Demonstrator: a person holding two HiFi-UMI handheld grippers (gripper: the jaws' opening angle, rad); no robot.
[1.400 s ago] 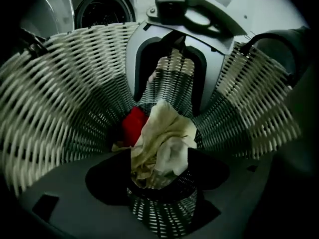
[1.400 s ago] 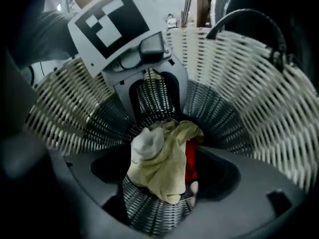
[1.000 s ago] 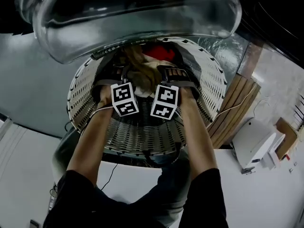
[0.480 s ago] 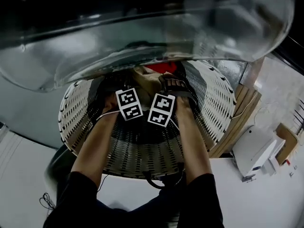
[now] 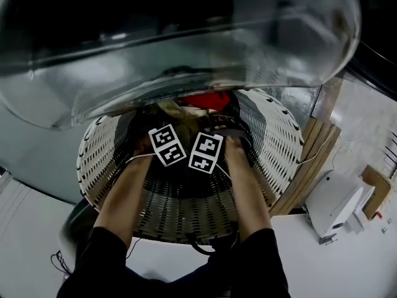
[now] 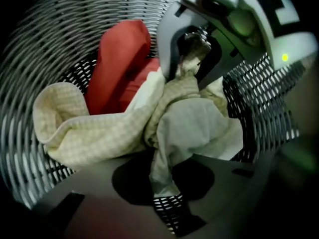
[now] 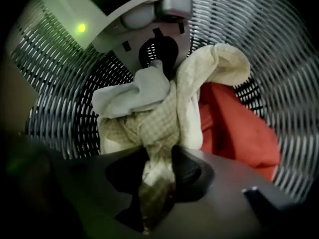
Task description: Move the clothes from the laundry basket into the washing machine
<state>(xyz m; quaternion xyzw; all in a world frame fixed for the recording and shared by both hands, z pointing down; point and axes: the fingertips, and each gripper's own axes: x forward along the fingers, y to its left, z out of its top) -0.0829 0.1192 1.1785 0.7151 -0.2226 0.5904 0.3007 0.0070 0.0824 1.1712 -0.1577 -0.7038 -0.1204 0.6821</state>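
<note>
Both grippers reach down into the white perforated laundry basket (image 5: 105,160). A cream checked cloth (image 6: 99,128) with a pale lining lies bunched on the basket floor, beside a red garment (image 6: 122,63). My left gripper (image 6: 162,180) has just been closing, and a strip of the cream cloth is pinched between its jaws. My right gripper (image 7: 157,178) has also just been closing and pinches another fold of the same cloth (image 7: 159,118). The red garment (image 7: 234,128) lies to its right, untouched. In the head view only the marker cubes (image 5: 166,145) show, and the fingertips are hidden.
The washing machine's curved glass door (image 5: 186,48) hangs over the basket's far side and fills the top of the head view. The basket wall rings both grippers closely. Wooden slats (image 5: 310,148) and a white appliance (image 5: 332,203) stand to the right.
Both hands have sunk deeper into the basket, side by side. The glass door now covers more of the top of the head view, and less cream cloth shows above the cubes.
</note>
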